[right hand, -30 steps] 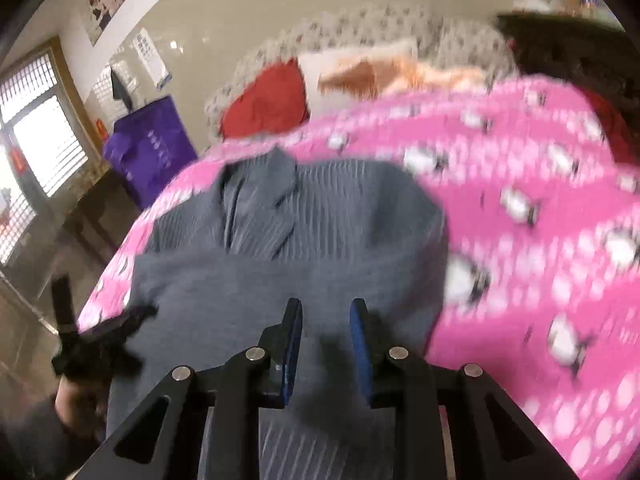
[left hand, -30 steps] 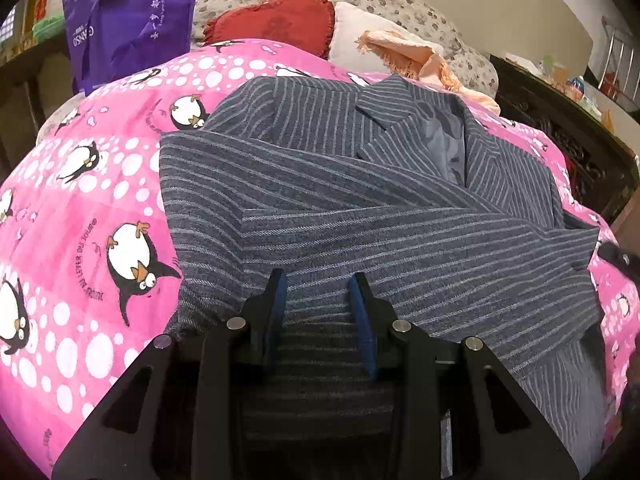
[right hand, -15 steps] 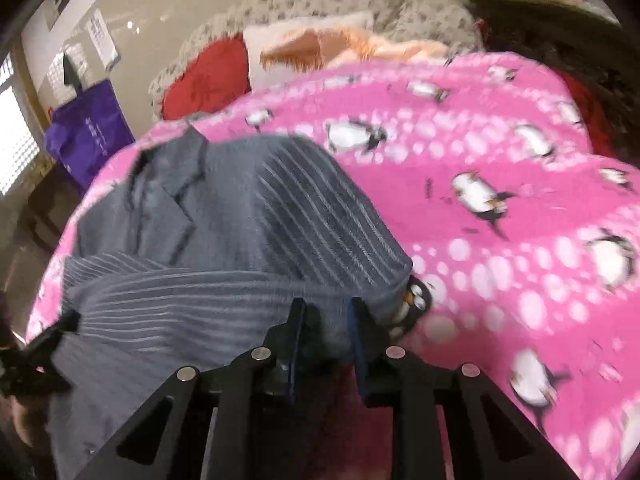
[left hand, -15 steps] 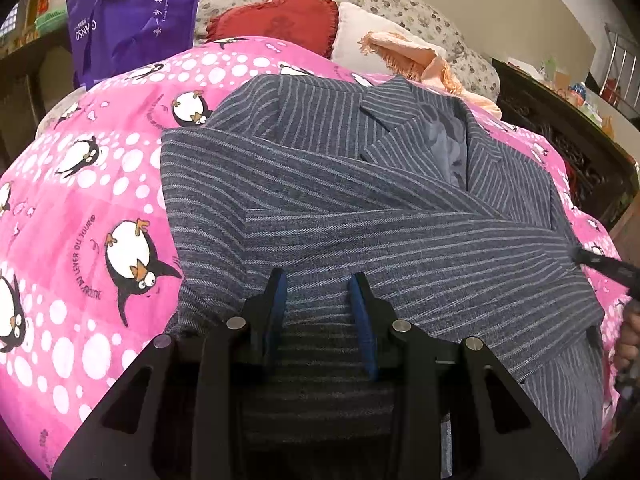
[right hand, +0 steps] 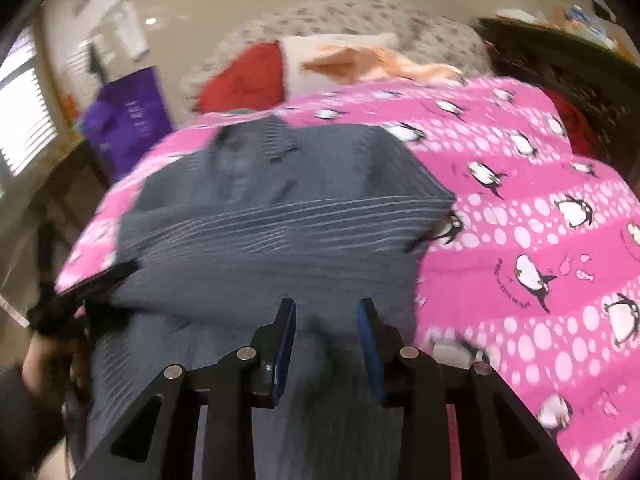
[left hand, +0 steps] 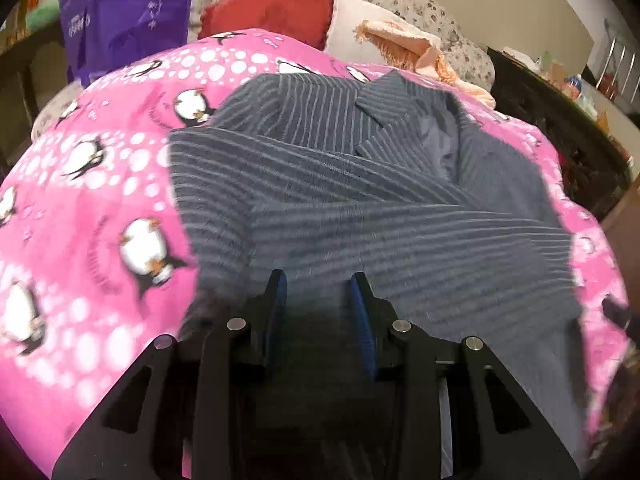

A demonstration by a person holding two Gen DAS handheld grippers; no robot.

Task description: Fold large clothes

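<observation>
Right gripper (right hand: 326,322) lifted back; both jaws apart, empty, over jacket (left hand: 360,208) on penguin bedspread (left hand: 100,208).

Each camera sat low on its own gripper and looked forward along two black fingers, very near the grey striped jacket (left hand: 360,208). Both faced the bed's far end and shared the red pillow (left hand: 268,4) (right hand: 244,76) there.
</observation>
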